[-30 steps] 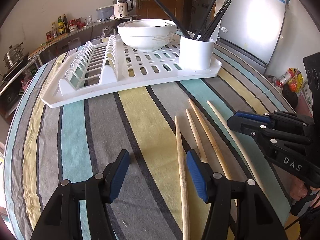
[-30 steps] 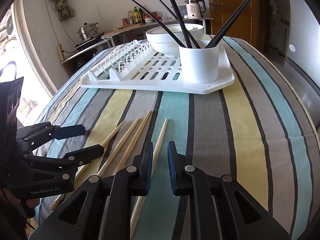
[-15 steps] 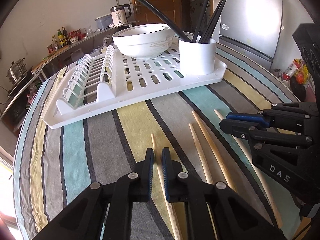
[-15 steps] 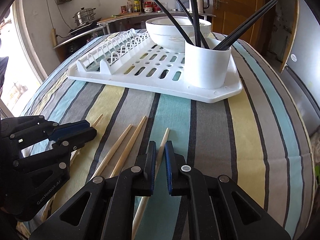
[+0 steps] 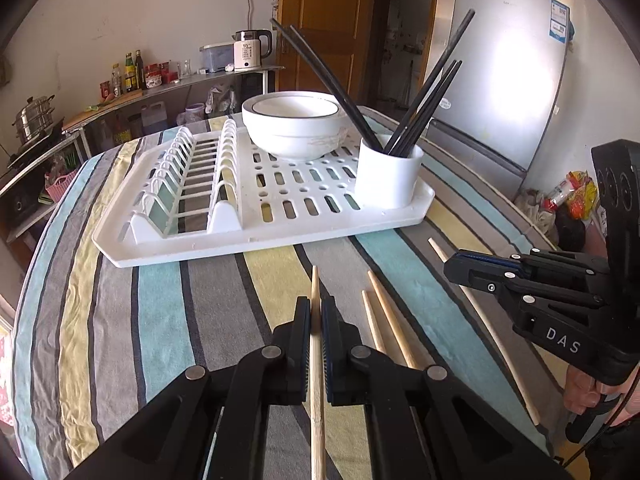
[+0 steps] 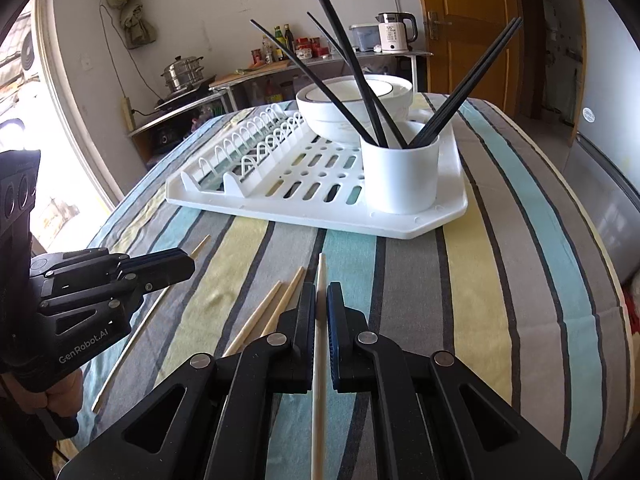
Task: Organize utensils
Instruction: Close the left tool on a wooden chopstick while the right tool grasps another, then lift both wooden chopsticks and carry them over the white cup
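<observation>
Wooden chopsticks are the story here. The left gripper (image 5: 316,320) is clamped on one wooden chopstick (image 5: 317,380), which runs straight up between the blue-lined pads with its tip poking out past the fingertips. The right gripper (image 6: 321,312) is doing the same thing with its own pale chopstick (image 6: 319,380), jaws pinched tight on the shaft (both sets of jaws have just been closing, each with a stick between them).

Between the two grippers, two more loose chopsticks (image 5: 384,320) lie side by side on the striped tablecloth (image 5: 160,320), nearly touching each other. You can also see part of a hand gripping each handle at the frame edges.

Further back sits the white drying rack (image 6: 304,200), flat on the cloth. On its near right corner stands a white utensil cup (image 6: 400,172) with several black chopsticks (image 6: 360,80) fanning out of it in different directions. Just behind the cup there's a stack of white bowls (image 5: 294,124) with a dark rim, and the plate slots on the left side of the rack hold nothing.

Way in the back: a kettle (image 5: 250,48) on a counter, and a silver fridge (image 5: 500,80).
</observation>
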Demonstrator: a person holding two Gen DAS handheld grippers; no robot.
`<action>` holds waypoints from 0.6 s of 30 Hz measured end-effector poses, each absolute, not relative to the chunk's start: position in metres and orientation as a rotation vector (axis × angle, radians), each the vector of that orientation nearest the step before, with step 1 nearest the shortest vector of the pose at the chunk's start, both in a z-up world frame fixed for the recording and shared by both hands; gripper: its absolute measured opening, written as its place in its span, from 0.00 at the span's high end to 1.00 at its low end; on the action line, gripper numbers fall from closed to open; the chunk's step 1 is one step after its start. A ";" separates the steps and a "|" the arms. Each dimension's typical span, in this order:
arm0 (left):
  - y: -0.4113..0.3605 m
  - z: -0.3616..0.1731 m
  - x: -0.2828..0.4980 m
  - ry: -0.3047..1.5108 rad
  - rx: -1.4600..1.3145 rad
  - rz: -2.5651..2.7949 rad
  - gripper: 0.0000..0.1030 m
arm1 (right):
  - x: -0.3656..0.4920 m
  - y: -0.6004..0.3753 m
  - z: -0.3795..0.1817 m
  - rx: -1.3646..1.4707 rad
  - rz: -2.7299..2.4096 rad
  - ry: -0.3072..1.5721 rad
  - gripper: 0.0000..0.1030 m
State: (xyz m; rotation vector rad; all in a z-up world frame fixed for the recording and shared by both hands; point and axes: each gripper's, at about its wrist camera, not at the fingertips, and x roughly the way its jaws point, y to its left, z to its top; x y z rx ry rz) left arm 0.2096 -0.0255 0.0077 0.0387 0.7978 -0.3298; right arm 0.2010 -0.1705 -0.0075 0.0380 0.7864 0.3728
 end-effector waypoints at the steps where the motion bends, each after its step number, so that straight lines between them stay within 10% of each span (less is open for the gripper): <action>1: -0.024 0.014 0.207 0.785 0.030 -0.333 0.95 | 0.198 -0.172 -0.002 0.046 0.377 0.770 0.95; 18: -0.011 0.065 0.190 0.656 -0.090 -0.387 0.95 | 0.171 -0.202 0.064 0.093 0.366 0.578 0.95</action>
